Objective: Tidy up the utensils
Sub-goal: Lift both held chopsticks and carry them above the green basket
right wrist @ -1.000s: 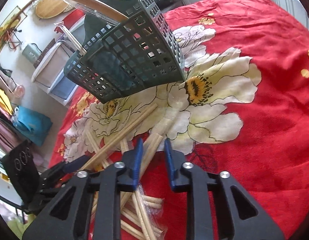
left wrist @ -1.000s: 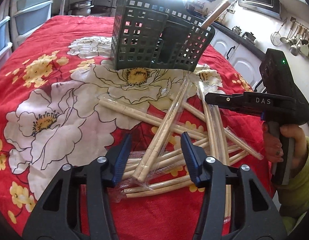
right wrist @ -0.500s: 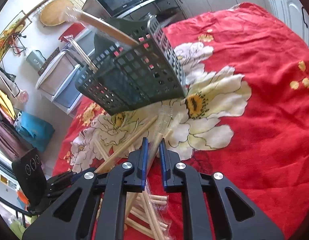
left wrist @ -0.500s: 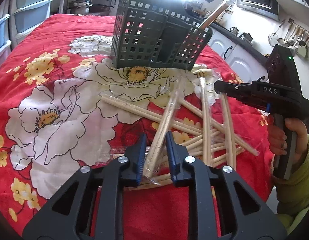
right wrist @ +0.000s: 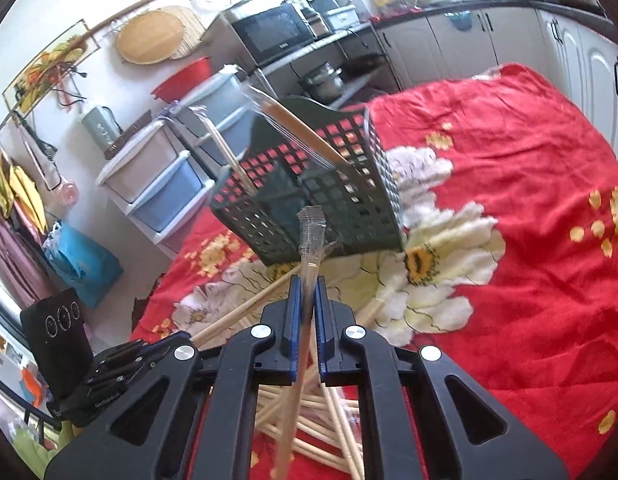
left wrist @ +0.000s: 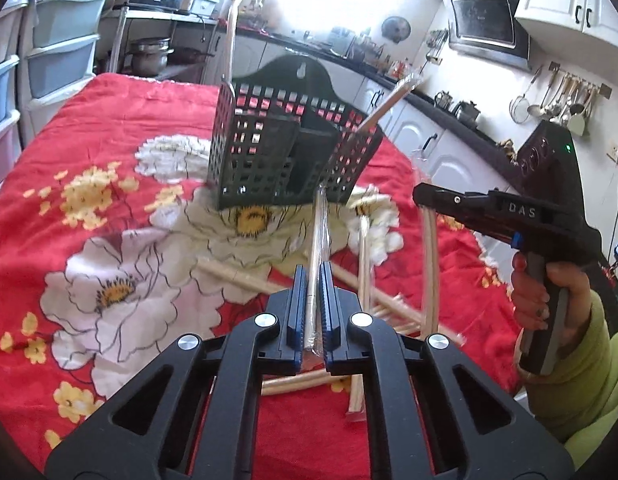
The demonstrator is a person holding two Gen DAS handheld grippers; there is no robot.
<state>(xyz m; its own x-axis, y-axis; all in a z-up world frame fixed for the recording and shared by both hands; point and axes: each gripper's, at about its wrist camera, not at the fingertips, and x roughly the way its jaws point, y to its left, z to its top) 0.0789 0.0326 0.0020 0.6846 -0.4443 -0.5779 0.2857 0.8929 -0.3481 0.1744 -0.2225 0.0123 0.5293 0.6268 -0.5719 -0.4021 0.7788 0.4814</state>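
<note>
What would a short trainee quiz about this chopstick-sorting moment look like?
1. True or false: the left gripper is shut on a wrapped chopstick pair.
2. Which colour is the basket: A white, B dark green, C yellow?
3. What does the right gripper hold?

Key
1. True.
2. B.
3. Another wrapped chopstick pair, lifted above the loose chopsticks on the red flowered cloth.

one basket (left wrist: 285,152), two wrapped chopstick pairs inside (right wrist: 297,128), two tools (left wrist: 311,292).
</note>
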